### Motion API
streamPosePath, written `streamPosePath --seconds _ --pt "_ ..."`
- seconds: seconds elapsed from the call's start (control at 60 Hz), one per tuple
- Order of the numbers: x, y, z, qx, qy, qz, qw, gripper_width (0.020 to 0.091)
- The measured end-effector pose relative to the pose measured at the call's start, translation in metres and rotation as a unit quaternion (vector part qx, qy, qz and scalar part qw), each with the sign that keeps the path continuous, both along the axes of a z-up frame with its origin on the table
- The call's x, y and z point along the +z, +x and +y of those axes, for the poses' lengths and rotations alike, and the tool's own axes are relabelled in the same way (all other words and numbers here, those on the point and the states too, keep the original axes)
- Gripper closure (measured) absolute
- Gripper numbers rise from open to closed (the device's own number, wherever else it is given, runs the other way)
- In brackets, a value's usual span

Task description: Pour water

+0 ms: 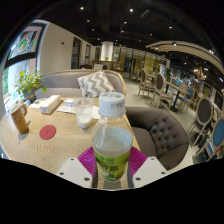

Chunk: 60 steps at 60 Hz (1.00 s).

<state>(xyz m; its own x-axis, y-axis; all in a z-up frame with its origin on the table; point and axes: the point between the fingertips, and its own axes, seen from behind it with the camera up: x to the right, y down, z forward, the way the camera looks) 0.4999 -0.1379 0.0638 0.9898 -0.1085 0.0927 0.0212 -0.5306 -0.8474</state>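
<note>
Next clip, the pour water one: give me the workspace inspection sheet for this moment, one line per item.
Surface: round wooden table, beside a grey sofa.
Job's things: plastic bottle, white cap on, yellowish-green liquid in the lower part; small white cup beyond it on the table.
Clutter: tall glass of dark drink, red coaster, tissue box, papers, potted plant.
Grippers: gripper holds the bottle upright, both pink pads against its sides.
Cables: nothing seen.
Surroundings: cafe-like room with chairs, a patterned cushion, ceiling lights.
</note>
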Motion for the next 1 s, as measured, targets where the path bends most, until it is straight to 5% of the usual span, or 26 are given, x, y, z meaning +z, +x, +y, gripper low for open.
streamPosePath --seconds 0.183,0.467,0.733,1.0 --pt "0.030 -0.006 0.012 -0.020 -0.006 -0.063 0.998 0.0707" --pt "0.151 -0.060 0.059 -0.031 0.027 -0.230 0.972 0.0707" --pt "0.210 -0.190 0.115 0.064 0.015 -0.488 0.871 0.0706" --pt "0.172 -0.291 0.142 0.182 -0.044 -0.687 0.702 0.0709"
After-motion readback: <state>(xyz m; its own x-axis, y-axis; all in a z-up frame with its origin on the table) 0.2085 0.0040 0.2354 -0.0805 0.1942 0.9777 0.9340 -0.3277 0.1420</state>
